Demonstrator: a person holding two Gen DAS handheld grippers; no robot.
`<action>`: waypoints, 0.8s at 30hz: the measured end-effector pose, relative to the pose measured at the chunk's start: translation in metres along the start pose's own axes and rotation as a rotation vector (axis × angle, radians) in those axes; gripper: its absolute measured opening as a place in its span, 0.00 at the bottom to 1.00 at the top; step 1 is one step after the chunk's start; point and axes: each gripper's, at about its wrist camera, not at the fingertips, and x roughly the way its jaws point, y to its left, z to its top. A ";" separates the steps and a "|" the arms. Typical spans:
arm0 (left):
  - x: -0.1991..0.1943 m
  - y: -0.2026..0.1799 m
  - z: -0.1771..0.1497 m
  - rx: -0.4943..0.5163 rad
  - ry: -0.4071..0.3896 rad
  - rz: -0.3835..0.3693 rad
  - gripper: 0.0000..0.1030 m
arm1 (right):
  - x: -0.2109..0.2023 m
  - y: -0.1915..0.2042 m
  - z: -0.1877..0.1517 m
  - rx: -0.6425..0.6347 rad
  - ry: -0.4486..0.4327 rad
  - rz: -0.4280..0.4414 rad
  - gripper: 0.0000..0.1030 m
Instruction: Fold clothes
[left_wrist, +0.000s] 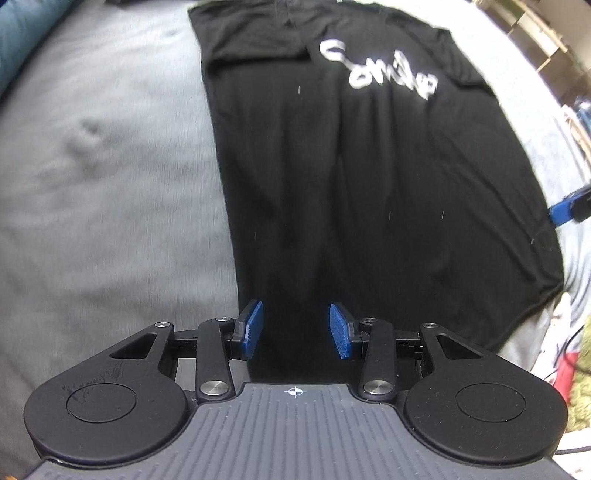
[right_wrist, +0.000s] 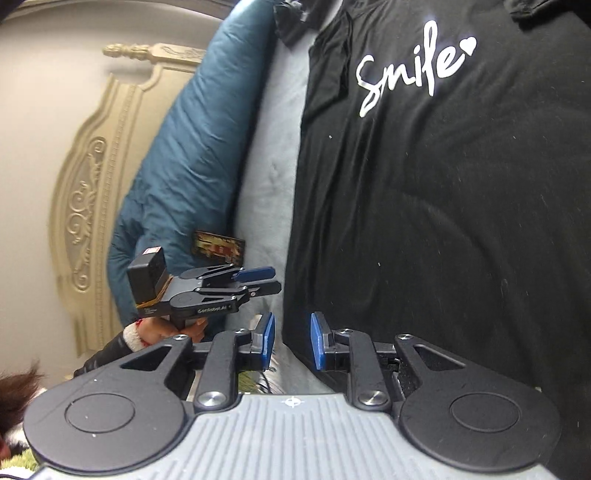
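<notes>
A black T-shirt (left_wrist: 369, 184) with white "Smile" script (right_wrist: 410, 70) lies flat on the grey bedsheet (left_wrist: 92, 184), one side folded in to a straight edge. My left gripper (left_wrist: 295, 328) points down over the shirt's near end, open, with nothing between its blue pads. My right gripper (right_wrist: 291, 341) hovers at the shirt's side edge, its pads a little apart and empty. In the right wrist view the left gripper (right_wrist: 275, 280) is held by a hand (right_wrist: 159, 330) with a white cuff. A blue finger (left_wrist: 563, 211) of the right gripper shows at the shirt's far side.
A teal duvet (right_wrist: 177, 147) lies bunched along the bed's edge beside a cream carved headboard (right_wrist: 96, 166). A small dark card (right_wrist: 219, 245) rests on the duvet. Wooden shelving (left_wrist: 535, 37) stands beyond the bed, and green rug (left_wrist: 583, 387) shows below it.
</notes>
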 end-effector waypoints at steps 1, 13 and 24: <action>0.002 0.000 -0.003 -0.006 0.020 0.007 0.38 | -0.001 0.000 -0.003 0.006 0.003 -0.014 0.23; 0.002 0.025 -0.037 -0.220 -0.051 -0.007 0.38 | -0.079 -0.041 -0.034 0.105 -0.206 -0.222 0.28; 0.015 0.028 -0.049 -0.352 -0.052 -0.018 0.38 | -0.134 -0.124 -0.073 0.323 -0.388 -0.317 0.29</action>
